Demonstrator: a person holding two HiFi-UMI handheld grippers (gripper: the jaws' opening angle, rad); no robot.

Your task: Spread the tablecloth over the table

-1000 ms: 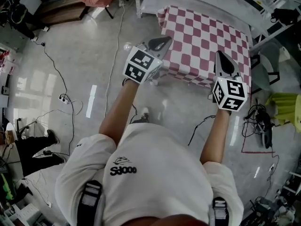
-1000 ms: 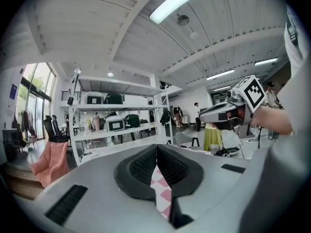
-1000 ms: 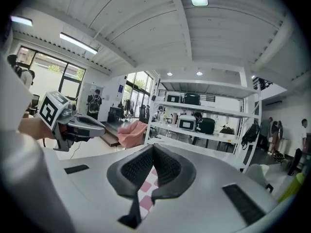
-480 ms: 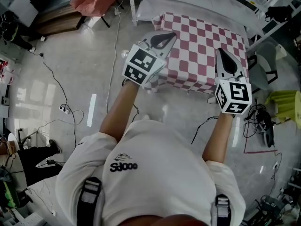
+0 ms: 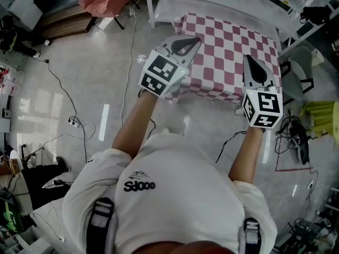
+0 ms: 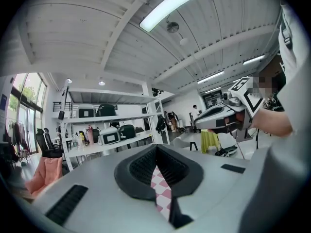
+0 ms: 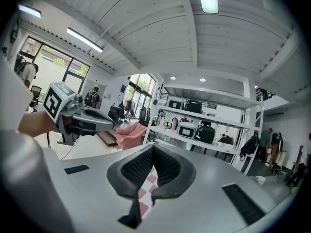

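Grey polished floor (image 5: 79, 89) is spreading below us, and at twelve o'clock the red-and-white checked tablecloth (image 5: 233, 36) is lying draped over the table, which it is hiding, just in front of a white rack (image 5: 212, 4). We are holding the left gripper (image 5: 192, 41) at the cloth's nine o'clock edge and the right gripper (image 5: 249, 61) at its five o'clock edge. Each one's jaws are pinching together on a narrow strip of the checked fabric.
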